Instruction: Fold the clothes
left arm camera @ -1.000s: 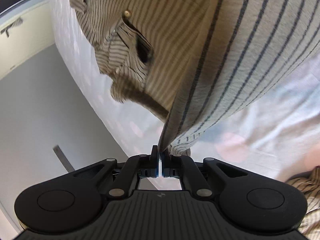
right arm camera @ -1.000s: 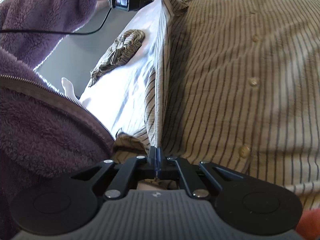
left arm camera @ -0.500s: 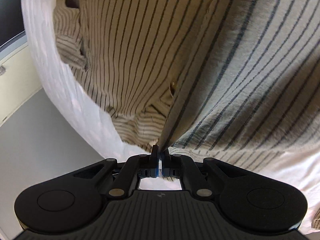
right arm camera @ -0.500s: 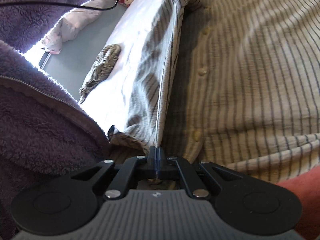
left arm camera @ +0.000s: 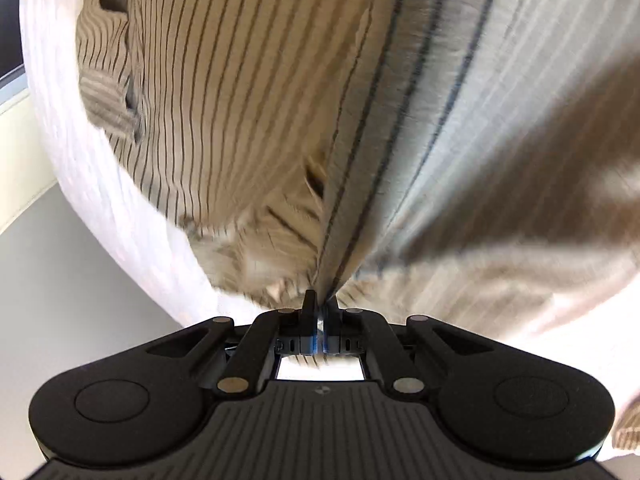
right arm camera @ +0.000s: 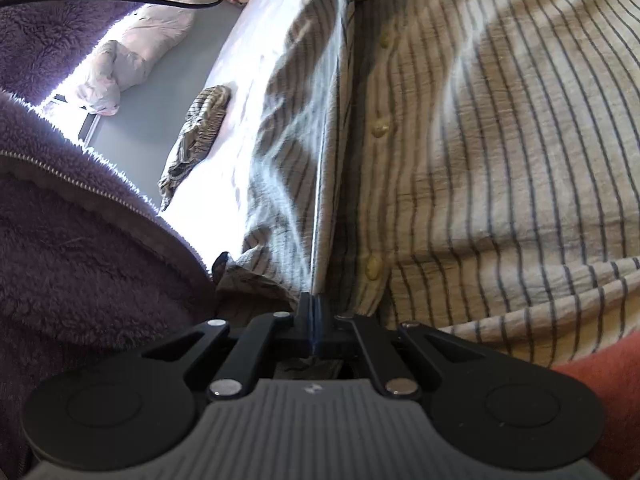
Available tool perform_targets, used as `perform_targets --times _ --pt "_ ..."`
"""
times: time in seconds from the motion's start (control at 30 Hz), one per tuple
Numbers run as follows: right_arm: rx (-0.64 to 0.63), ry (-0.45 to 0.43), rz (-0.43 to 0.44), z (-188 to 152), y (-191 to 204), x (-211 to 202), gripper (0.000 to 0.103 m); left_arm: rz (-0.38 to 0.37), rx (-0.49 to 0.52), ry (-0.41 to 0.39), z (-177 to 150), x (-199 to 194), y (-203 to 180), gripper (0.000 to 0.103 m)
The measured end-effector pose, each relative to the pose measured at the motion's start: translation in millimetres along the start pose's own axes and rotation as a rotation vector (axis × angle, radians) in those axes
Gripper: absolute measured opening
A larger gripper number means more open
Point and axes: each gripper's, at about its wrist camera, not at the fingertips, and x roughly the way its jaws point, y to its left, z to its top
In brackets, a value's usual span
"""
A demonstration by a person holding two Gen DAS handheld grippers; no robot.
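Two black two-finger grippers each pinch one edge of a beige cotton button-up shirt with thin dark stripes [right arm camera: 500,128]. Left gripper [left arm camera: 320,306]: jaws pressed together at lower centre of its frame on a taut ridge of cloth that rises toward the top of the frame; the fabric around it is motion-blurred. Right gripper [right arm camera: 314,304]: jaws likewise pressed together at lower centre on the folded edge of a raised panel, just left of the row of pale buttons [right arm camera: 374,267].

The shirt fills the right and centre of both views, its buttoned front spread over a white bedsheet [right arm camera: 256,40]. A striped sleeve or cuff [left arm camera: 108,100] lies near the sheet's edge at upper left of the left view. A second crumpled striped garment [right arm camera: 200,128] sits apart on the sheet at centre left of the right view. A purple fleece sleeve [right arm camera: 80,260] occupies the left side of that frame.

Judged state: a side panel is held lifted between both grips, consistent with a lengthwise fold in progress.

Risks: uneven travel of the two grips would skew the crease; thin cloth may slip from a shallow pinch; the loose sleeve may bunch beneath the panel; dragging could pull the shirt toward the sheet's edge.
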Motion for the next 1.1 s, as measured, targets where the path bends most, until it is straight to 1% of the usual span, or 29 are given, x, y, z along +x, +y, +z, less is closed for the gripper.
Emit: perform_targets --times 0.13,0.23,0.37,0.47,0.7,0.9,1.0,1.07,1.1 --pt "-0.064 0.004 0.043 2 19 9 0.001 -0.027 0.000 0.046 -22 -18 -26 0.001" --pt "-0.103 0.011 0.096 1 34 15 0.001 -0.049 0.002 0.080 -38 -31 -46 0.001" --pt "-0.130 0.024 0.151 0 43 21 0.001 -0.104 0.060 0.113 -54 -40 -74 0.001" --pt "-0.119 0.031 0.172 0 42 24 0.001 -0.122 0.115 0.105 -54 -44 -82 0.001" --pt "0.015 0.011 0.143 -4 8 10 0.001 -0.078 0.154 0.036 -13 -17 -39 0.000" --pt "0.072 0.002 0.147 -1 -10 3 0.001 -0.005 0.170 -0.028 9 -3 2 0.000" --pt "0.087 0.004 0.144 0 -15 2 0.001 0.026 0.189 -0.065 25 4 11 0.001" --pt "0.104 0.008 0.143 0 -17 4 0.001 0.042 0.183 -0.088 35 7 13 0.001" --pt "0.110 0.010 0.141 0 -17 5 0.001 0.049 0.176 -0.094 40 9 12 0.003"
